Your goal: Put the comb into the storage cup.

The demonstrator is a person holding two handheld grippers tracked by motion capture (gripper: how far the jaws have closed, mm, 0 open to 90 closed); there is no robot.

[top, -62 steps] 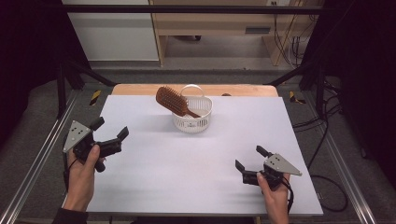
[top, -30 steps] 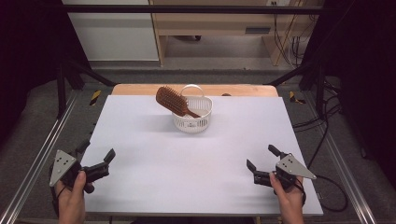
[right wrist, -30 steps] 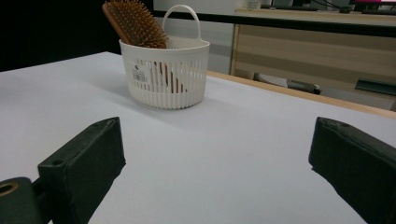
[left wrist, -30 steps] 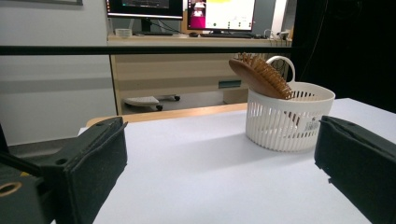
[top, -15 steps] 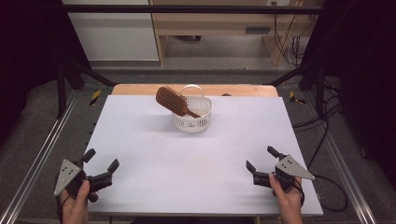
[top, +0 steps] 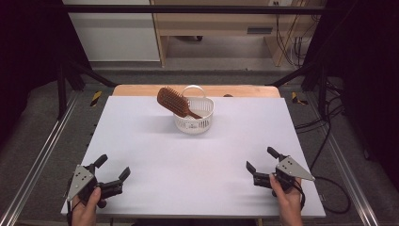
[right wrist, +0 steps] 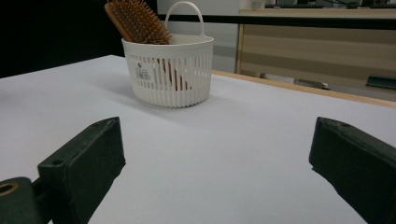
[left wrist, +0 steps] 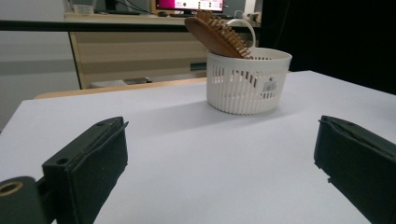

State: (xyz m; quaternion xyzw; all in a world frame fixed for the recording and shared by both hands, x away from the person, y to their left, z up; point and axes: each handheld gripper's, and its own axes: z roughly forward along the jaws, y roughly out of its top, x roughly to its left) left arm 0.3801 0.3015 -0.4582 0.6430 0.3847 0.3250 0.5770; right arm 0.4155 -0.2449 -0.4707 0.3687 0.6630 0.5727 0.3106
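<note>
Left gripper [top: 113, 168] first: I've got it down at the near left corner of the white table [top: 155, 155], jaws spread wide with nothing between them, resting low over the surface and aimed toward the far right. In the left gripper view the two black jaws frame bare tabletop, and the basket [left wrist: 248, 80] sits well ahead of them, a bit right of centre.

Moving right to the middle of the table, toward the far edge: that's the white slatted basket [top: 194, 115] with its loop handle standing up at the back. The wooden hairbrush [top: 175, 102] is stuck in it handle-down. Its long axis is tilted, not upright, so the bristle head leans up and out over the basket's left rim, pointing far-left in the high view, while the handle runs down toward the right inside the basket. Bristles face up and toward me. From the right gripper view the hairbrush [right wrist: 138, 21] head pokes out above the rim on the left side of the basket [right wrist: 167, 70], and you can see the handle through the slats.

Right gripper [top: 259, 165] is at the near right corner, also opened wide and empty, low over the table, aimed toward the far left at the basket. Both are well apart from the basket.
</note>
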